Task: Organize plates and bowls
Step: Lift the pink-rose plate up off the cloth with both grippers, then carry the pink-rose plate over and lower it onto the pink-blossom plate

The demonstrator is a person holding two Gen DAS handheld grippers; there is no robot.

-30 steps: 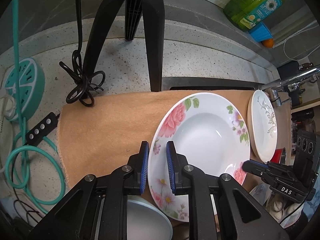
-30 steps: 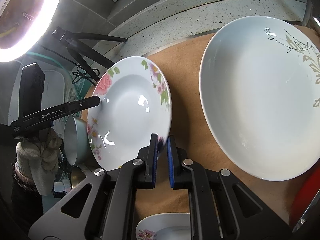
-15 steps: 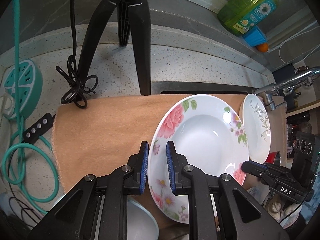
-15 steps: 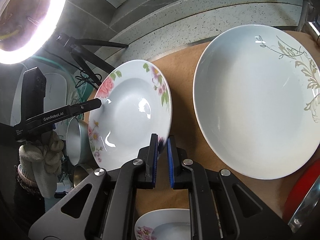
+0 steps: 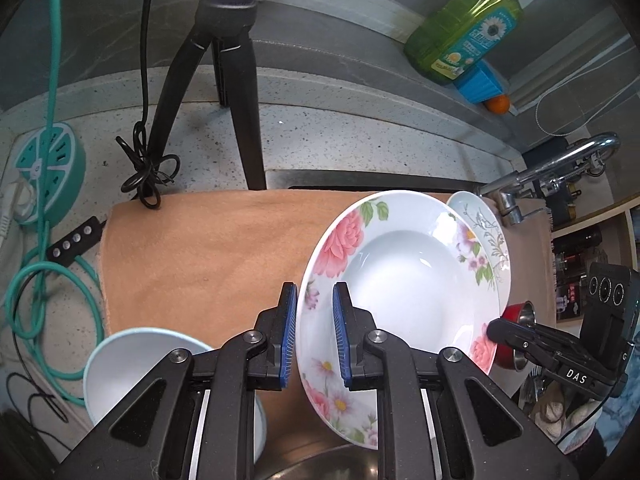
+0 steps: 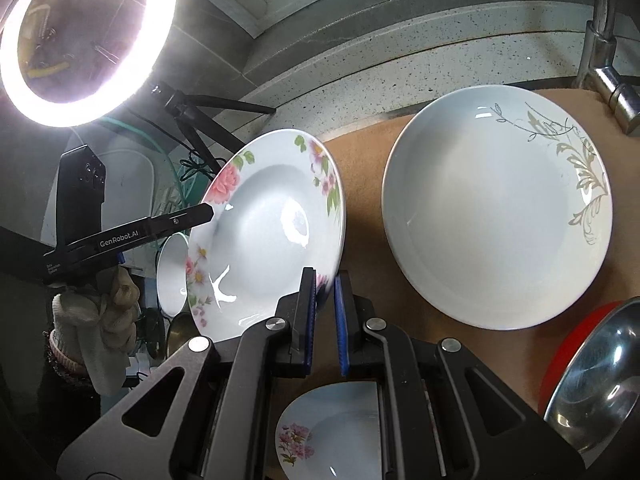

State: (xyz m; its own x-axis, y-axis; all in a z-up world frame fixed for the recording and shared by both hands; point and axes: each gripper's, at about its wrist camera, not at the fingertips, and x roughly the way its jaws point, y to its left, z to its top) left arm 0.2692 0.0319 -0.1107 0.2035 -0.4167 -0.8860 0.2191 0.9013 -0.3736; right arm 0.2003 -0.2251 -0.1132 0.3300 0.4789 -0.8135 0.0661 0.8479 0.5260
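1. White floral plate (image 5: 404,292) with pink roses on its rim is held tilted above the tan mat (image 5: 208,252), gripped from two sides.
2. Left claw (image 5: 315,334) is clamped on the plate's near-left rim; blue pads sit on either face of the rim.
3. Right claw (image 6: 325,320) is clamped on the opposite rim edge, pads nearly together with the thin rim between them. In the left view the right claw comes in at the plate's right edge.
4. Gloved hand (image 6: 100,316) holds the left claw's handle, seen at left in the right wrist view.
5. Second plate (image 6: 496,208), white with a grey-gold vine pattern, lies flat on the mat to the right of the floral plate; in the left view the floral plate partly overlaps it.
6. Pale bowl (image 5: 160,376) sits near-left, below the left claw.
7. Small floral dish (image 6: 332,436) sits below the right claw, near edge.
8. Steel bowl (image 6: 596,380) with a red outside is at near-right.
9. Far side of the surface: black tripod (image 5: 236,80), green soap bottle (image 5: 468,28), chrome faucet (image 5: 552,164). Ring light (image 6: 80,36) is lit at far-left in the right view.
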